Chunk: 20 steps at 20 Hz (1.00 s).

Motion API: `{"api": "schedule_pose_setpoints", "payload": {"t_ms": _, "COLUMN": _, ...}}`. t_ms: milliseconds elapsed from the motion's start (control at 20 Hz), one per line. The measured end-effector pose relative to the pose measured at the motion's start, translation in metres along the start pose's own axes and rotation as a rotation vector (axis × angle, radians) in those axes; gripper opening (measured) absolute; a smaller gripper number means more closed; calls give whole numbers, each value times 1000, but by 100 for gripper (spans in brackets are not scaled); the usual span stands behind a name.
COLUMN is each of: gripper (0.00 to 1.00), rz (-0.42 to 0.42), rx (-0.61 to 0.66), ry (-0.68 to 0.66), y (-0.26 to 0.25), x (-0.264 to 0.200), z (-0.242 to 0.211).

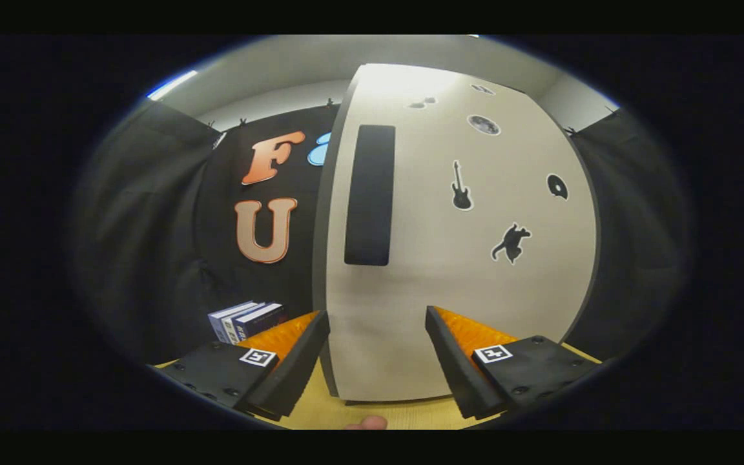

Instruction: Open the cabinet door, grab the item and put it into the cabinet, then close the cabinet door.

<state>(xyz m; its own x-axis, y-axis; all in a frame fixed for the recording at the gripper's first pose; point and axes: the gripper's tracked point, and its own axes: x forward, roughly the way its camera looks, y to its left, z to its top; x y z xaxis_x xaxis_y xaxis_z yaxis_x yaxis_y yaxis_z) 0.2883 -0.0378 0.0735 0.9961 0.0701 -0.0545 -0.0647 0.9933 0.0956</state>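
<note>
A tall pale cabinet (pixel 449 258) stands right ahead of my fingers on the yellow tabletop (pixel 372 413). Its door is closed and carries a long dark vertical handle (pixel 369 195) near its left edge, plus small black stickers of a guitar, a cat and discs. My gripper (pixel 377 336) is open, fingers spread wide in front of the door's lower part, nothing between them. The handle lies above and beyond the fingertips. A small stack of books (pixel 246 320) lies to the left of the cabinet, just behind my left finger (pixel 294 361).
Black cloth walls enclose the booth on the left, behind and on the right. A fingertip of a person's hand (pixel 365 423) shows at the near edge of the table, between my fingers.
</note>
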Motion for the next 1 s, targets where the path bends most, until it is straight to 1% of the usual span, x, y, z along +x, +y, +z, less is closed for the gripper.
{"api": "schedule_pose_setpoints", "payload": {"t_ms": 250, "gripper": 96, "rz": 25, "rx": 0, "ry": -6, "y": -7, "x": -53, "z": 10}}
{"api": "schedule_pose_setpoints", "payload": {"t_ms": 700, "gripper": 96, "rz": 132, "rx": -30, "ry": -15, "y": -10, "x": -141, "z": 20}}
{"api": "schedule_pose_setpoints", "payload": {"t_ms": 1000, "gripper": 96, "rz": 203, "rx": -47, "ry": -31, "y": -10, "x": -185, "z": 25}}
